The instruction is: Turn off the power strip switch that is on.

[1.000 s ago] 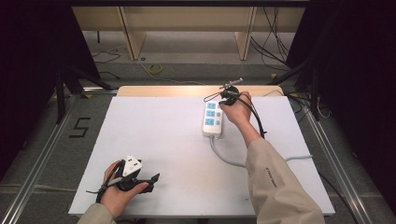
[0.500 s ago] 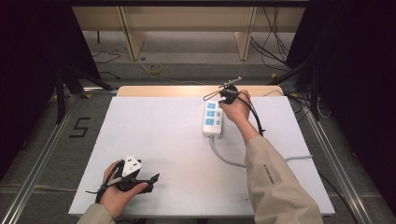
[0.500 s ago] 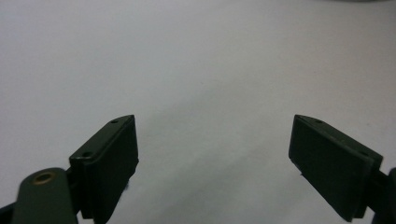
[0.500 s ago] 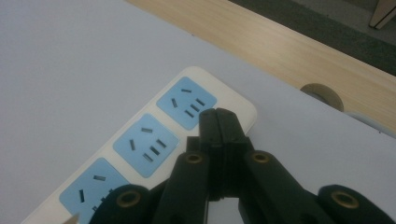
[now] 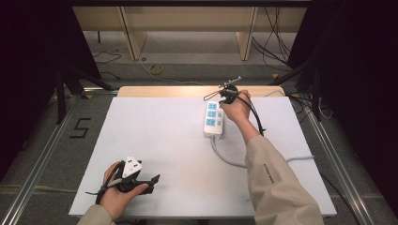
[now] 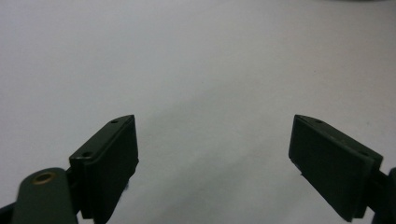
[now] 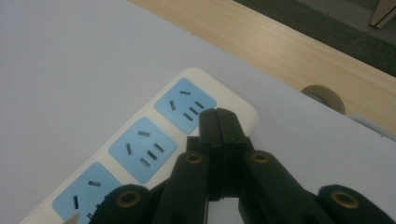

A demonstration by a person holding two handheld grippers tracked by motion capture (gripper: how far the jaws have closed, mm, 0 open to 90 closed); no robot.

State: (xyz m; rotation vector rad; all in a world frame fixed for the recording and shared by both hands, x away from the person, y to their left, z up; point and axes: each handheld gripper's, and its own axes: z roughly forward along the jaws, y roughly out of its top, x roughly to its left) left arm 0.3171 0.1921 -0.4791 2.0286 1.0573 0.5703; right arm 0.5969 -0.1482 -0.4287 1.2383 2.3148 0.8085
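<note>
**Over the power strip, jaws pressed together**

From the high view, we see the power strip (image 5: 213, 119) lying toward the far edge of the white worktop (image 5: 164, 140), its grey cable (image 5: 230, 159) curling back from its near end. Our right gripper (image 5: 224, 93) sits just beside the strip's far end, held by the right hand (image 5: 237, 110). Our left gripper (image 5: 152, 180) rests well apart from the strip, low on the worktop near its front edge, and takes no part for now.

From the left gripper view, the left jaws stand wide apart with nothing between them, bare worktop ahead and no part of the strip before them.

From the right gripper view, the right jaws are pressed together and hold nothing. Their joined tip hangs over the strip's white rim, just beside the far blue socket (image 7: 185, 105); whether the tip touches the strip we cannot tell. The middle socket (image 7: 144, 148) and near socket (image 7: 84, 196) lie along the strip toward us.

We judge the step in hand to be an approach to the strip's far end, perhaps to press or nudge it with the closed tip. If a grasp is meant, the next move calls for parting the jaws first, then lowering them astride the strip's end. If a push is meant, it calls for steady contact on the rim, clear of the socket slots.
</note>
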